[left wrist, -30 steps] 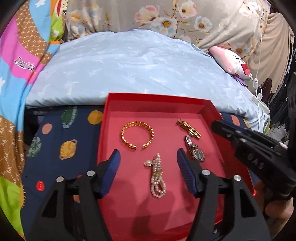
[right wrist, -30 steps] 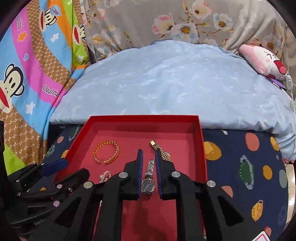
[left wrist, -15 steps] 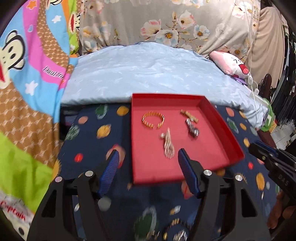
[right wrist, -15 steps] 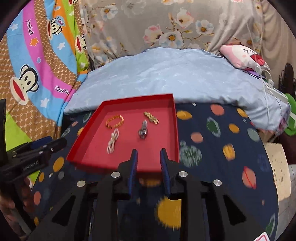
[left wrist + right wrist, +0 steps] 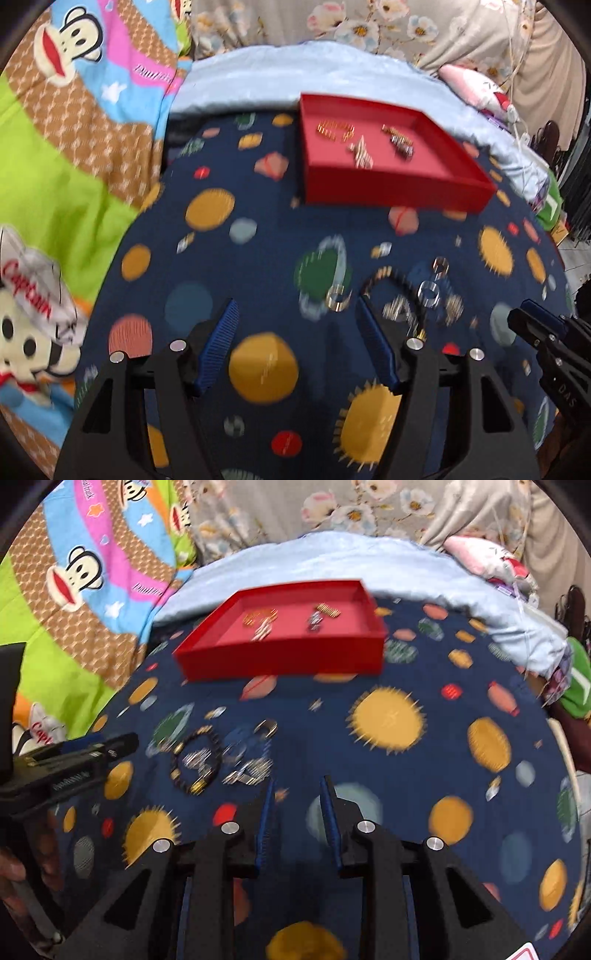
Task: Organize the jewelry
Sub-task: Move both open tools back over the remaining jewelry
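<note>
Both grippers empty over the planet-print bedspread (image 5: 388, 716): left gripper (image 5: 295, 332) jaws wide, right gripper (image 5: 295, 805) jaws slightly parted (just opened), red tray (image 5: 280, 657) far.

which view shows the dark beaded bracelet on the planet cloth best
The right wrist view: the dark beaded bracelet with gold beads shows as a whole loop on the navy planet-print cloth, though motion-blurred. In the left wrist view only its upper arc is clear; the rest blurs into the silvery pieces lying beside it.
</note>
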`<state>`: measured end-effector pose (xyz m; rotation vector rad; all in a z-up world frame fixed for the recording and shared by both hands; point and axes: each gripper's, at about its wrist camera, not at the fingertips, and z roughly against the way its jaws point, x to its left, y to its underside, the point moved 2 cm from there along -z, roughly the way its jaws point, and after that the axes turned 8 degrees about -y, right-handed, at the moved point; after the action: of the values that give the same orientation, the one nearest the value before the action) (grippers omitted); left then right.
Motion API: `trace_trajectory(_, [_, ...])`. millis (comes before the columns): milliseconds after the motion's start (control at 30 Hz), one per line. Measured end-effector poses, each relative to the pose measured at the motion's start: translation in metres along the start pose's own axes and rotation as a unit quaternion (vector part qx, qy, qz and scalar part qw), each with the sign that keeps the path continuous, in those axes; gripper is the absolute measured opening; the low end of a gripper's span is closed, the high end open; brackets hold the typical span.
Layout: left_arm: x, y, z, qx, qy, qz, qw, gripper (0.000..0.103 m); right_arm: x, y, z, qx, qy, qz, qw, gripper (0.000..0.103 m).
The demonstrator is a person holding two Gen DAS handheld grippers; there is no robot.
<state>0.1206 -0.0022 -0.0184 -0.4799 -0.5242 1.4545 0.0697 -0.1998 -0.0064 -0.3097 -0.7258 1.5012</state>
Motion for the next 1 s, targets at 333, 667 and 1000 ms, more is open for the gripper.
trace_trajectory(333, [0.005, 0.02, -0.002, 0.018, 0.004, 0.006, 0.9998, 0.064, 0.029, 0.006, -0.027, 0.017, -0.018, 0.016, 1.0, 0.025])
trace_trajectory(667, [0.004, 0.021, -0.004, 0.025, 0.021, 0.012, 0.9994, 0.064, 0.034, -0.003, -0.049, 0.027, -0.02, 0.02, 0.999, 0.022])
trace_trajectory(1000, [-0.011, 0.017, -0.009, 0.044, 0.077, 0.021, 0.9959, 0.064, 0.031, -0.005, -0.037, 0.018, -0.025, 0.013, 0.999, 0.021])
